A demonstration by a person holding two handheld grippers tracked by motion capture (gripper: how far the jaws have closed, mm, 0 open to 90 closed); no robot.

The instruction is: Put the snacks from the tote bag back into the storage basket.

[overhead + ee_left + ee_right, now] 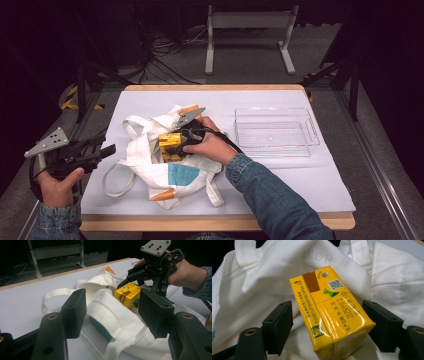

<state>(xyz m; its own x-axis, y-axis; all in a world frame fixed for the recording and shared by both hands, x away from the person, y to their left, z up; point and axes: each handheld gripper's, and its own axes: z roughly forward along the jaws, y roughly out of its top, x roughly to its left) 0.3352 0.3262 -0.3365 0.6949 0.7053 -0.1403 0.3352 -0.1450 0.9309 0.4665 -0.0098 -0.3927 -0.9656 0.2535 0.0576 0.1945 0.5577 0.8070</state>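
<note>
The right tongs (176, 146) stand around the yellow carton (329, 312), one jaw on each side of it; the right jaw touches its edge, the left jaw is a little apart, so the grip is loose. The carton lies on the white cloth bag (150, 160) on the table (280, 175). The left tongs (102, 151) are wide open, hold nothing, and hover off to the bag's left, well apart from the carton
</note>
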